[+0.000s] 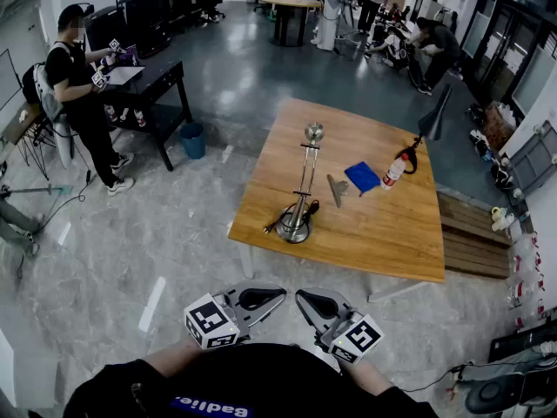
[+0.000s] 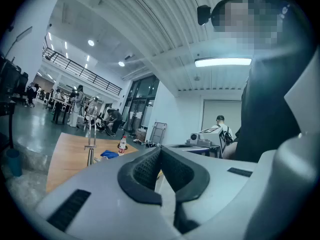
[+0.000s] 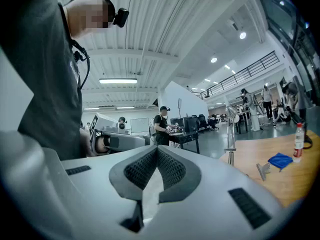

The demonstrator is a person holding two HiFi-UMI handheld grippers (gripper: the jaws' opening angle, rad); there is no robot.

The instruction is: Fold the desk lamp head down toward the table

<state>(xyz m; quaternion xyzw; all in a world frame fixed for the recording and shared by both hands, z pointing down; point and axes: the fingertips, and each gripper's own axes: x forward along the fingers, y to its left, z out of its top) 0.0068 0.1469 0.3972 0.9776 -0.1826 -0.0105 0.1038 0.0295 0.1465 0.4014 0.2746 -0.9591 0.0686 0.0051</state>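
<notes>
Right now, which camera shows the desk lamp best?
The head view: the whole desk lamp stands upright on the table, base to head. Both the left gripper view and the right gripper view show only its upper part, small and distant.

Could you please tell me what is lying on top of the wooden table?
On the wooden table stand an upright desk lamp and a bottle; a blue cloth and a grey metal piece lie between them. Whatever is under the cloth is covered.
</notes>
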